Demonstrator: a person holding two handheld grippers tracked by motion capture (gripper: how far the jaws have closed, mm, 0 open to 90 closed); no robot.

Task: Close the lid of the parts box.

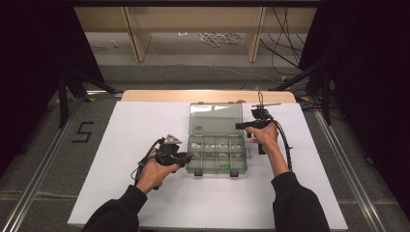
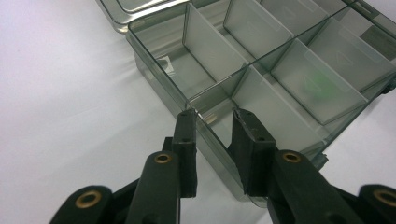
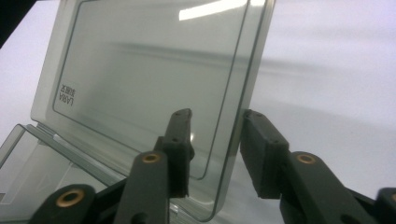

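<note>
A smoky clear organiser box [image 1: 215, 170] lies mid-table with its lid [image 1: 215, 117] standing upright. Dividers split it into several compartments; one holds a green piece [image 1: 223, 166], others small pale parts. My left gripper [image 1: 187, 158] is at the box's left end. In the left gripper view it [image 2: 215, 114] is open, its jaws straddling the box's end wall [image 2: 154, 65] with a gap on each side, and the green piece [image 2: 317, 86] lies farther in. My right gripper [image 1: 238, 126] is at the lid's right edge. In the right gripper view it [image 3: 217, 115] is open, with the lid [image 3: 149, 70] edge between its jaws.
A white sheet [image 1: 145, 135] covers the table, with the wooden table edge [image 1: 208, 95] showing at the far side. Black stands [image 1: 63, 96] flank the table. A floor mark "5" [image 1: 83, 131] lies to the left. Cables [image 1: 283, 53] and wooden shelving [image 1: 135, 34] are beyond.
</note>
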